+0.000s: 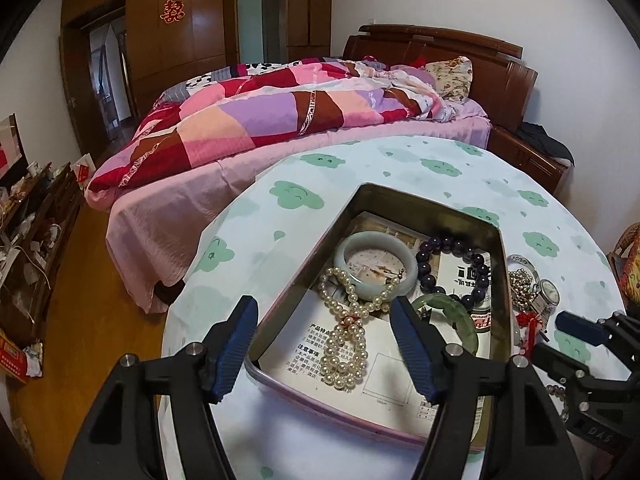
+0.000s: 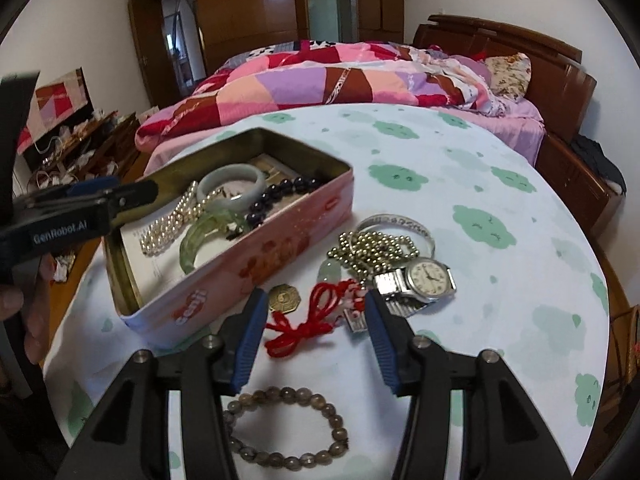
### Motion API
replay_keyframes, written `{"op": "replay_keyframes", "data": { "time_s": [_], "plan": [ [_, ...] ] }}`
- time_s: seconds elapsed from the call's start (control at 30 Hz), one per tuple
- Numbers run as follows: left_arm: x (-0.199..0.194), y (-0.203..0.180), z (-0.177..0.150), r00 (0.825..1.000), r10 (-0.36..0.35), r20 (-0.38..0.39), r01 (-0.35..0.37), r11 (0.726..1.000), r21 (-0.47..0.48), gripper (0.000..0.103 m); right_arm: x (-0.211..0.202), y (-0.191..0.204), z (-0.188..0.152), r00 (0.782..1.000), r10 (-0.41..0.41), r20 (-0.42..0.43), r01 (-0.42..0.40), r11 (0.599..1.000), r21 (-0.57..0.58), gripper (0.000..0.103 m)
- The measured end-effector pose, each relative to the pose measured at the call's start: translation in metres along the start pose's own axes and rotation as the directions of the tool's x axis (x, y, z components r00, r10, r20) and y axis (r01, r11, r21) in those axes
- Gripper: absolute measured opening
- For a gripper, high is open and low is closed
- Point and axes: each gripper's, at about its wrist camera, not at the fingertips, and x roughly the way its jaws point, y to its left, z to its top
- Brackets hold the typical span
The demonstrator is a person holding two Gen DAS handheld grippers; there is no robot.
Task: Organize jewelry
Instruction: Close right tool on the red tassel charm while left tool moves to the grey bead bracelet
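A pink tin box [image 2: 256, 256] stands open on the round table; its rim also shows in the left wrist view [image 1: 440, 206]. In it lie a pale jade bangle [image 1: 376, 260], a pearl necklace [image 1: 346, 340], a dark purple bead bracelet [image 1: 452, 272] and a green bangle [image 1: 460, 316]. My left gripper [image 1: 324, 344] is open and empty above the box's near end. My right gripper [image 2: 316, 332] is open and empty, its fingers on either side of a red cord charm [image 2: 316, 316]. Beside the box lie a gold bead chain [image 2: 372, 252], a silver bangle [image 2: 400, 224], a wristwatch [image 2: 428, 278], a brass octagonal coin [image 2: 284, 298] and a grey-brown bead bracelet [image 2: 284, 426].
The table has a white cloth with green clouds [image 2: 460, 168]. A bed with a patchwork quilt [image 1: 260, 120] stands just behind it. A cluttered low cabinet [image 1: 32, 232] stands at the left. A wooden wardrobe [image 1: 192, 20] is at the back.
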Motion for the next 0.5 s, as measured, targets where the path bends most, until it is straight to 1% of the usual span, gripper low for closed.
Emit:
{"op": "replay_keyframes", "data": {
  "time_s": [0.07,0.2,0.3,0.33,0.4,0.43,0.5],
  "plan": [
    [-0.001,-0.001,0.000,1.000,0.000,0.004,0.000,1.000,0.001,0.069,0.005,0.001,-0.002,1.000,0.003,-0.020,-0.003,1.000,-0.003,0.038],
    [-0.002,-0.005,-0.001,1.000,0.001,0.005,-0.001,1.000,0.014,0.069,0.011,0.002,-0.005,0.999,-0.002,-0.037,0.002,1.000,-0.008,0.036],
    [-0.003,-0.009,-0.001,1.000,-0.008,0.003,0.008,1.000,0.024,0.069,0.014,0.005,-0.006,0.999,-0.010,-0.054,0.008,1.000,-0.023,0.032],
    [-0.003,-0.010,-0.002,1.000,-0.010,0.005,0.010,1.000,0.028,0.069,0.016,0.005,-0.006,0.998,-0.011,-0.063,0.010,1.000,-0.026,0.029],
    [-0.004,-0.013,-0.002,1.000,-0.020,0.004,0.020,0.999,0.037,0.069,0.018,0.006,-0.007,0.997,-0.006,-0.076,0.004,0.999,-0.034,0.013],
    [-0.006,-0.014,-0.002,1.000,-0.024,0.006,0.024,0.999,0.040,0.069,0.017,0.007,-0.007,0.997,-0.005,-0.076,0.002,0.999,-0.038,0.007],
    [-0.008,-0.016,-0.002,0.999,-0.037,0.010,0.037,0.998,0.045,0.069,0.010,0.007,-0.007,0.999,-0.006,-0.045,0.005,0.999,-0.038,0.006]
  ]
}}
